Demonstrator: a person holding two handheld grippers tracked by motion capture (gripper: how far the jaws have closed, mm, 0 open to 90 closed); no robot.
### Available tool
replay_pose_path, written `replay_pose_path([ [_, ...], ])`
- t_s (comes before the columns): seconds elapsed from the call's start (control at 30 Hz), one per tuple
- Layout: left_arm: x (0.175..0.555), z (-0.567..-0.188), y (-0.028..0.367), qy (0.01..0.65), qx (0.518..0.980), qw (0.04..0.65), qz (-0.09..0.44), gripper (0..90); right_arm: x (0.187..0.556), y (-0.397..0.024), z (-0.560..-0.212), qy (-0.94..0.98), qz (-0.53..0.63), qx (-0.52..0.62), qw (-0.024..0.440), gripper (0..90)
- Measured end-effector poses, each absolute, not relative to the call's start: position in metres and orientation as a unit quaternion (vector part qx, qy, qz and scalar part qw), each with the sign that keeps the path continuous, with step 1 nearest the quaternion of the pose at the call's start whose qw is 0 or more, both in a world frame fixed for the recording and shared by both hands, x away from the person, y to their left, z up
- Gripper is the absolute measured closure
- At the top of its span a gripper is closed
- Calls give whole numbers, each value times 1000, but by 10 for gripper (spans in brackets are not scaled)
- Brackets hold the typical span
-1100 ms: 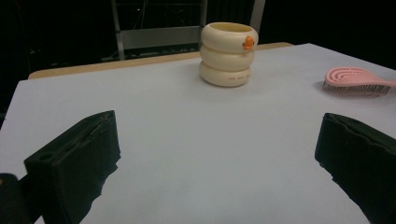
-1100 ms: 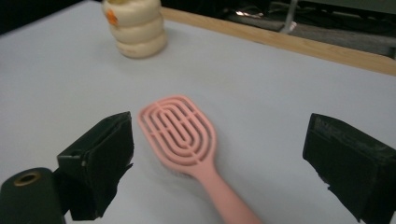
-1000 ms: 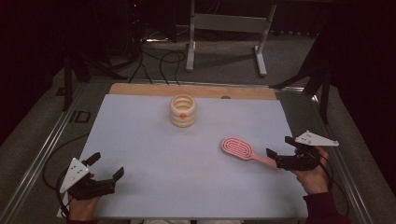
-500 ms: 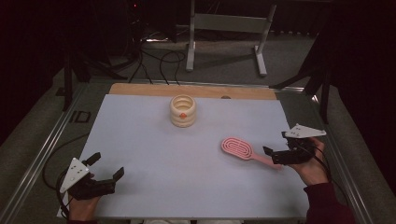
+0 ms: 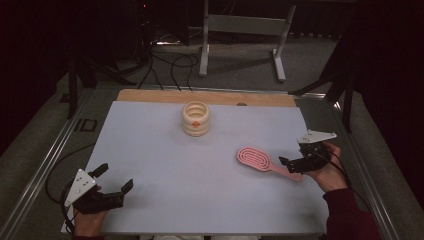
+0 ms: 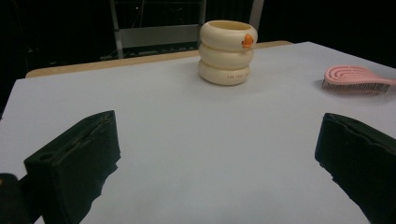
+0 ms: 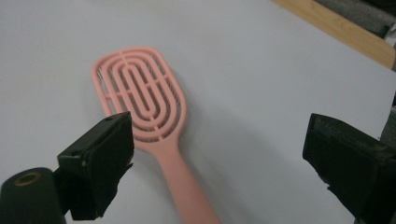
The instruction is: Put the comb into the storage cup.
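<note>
A pink hairbrush point(image 5: 254, 159) lies flat on the white tabletop point(image 5: 165, 150) at the right, its handle pointing to the near right. My right gripper point(image 5: 292, 166) is open over the handle's end. In the right gripper view the brush point(image 7: 140, 93) runs up between the jaws, nearer the left one, and the gripper point(image 7: 224, 163) touches nothing. A cream ringed cup point(image 5: 195, 118) with an orange mark stands at the far middle. My left gripper point(image 5: 115, 177) rests open at the near left corner. Its own view has the gripper point(image 6: 217, 168) with empty jaws, the cup point(image 6: 227, 51) ahead and the brush point(image 6: 355, 79) at the right.
A wooden strip point(image 5: 150, 96) runs along the table's far edge. Beyond it stand a metal frame point(image 5: 240, 25) and loose cables point(image 5: 165, 60) on the floor. Metal rails border the table's left and right sides.
My right gripper has moved left and a little forward, from beside the brush's handle end to over it. The left gripper, brush and cup have stayed put.
</note>
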State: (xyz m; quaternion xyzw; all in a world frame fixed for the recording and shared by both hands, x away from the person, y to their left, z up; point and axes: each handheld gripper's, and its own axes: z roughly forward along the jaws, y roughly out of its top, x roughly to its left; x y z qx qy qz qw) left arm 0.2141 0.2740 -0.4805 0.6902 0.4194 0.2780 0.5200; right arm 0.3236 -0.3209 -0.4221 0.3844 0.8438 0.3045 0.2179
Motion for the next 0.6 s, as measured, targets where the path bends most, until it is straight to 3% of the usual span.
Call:
replay_pose_path([
  [0.6,214,-480,274,418,691,519,278,7,342,-310,-451,874,252,374,182,91],
])
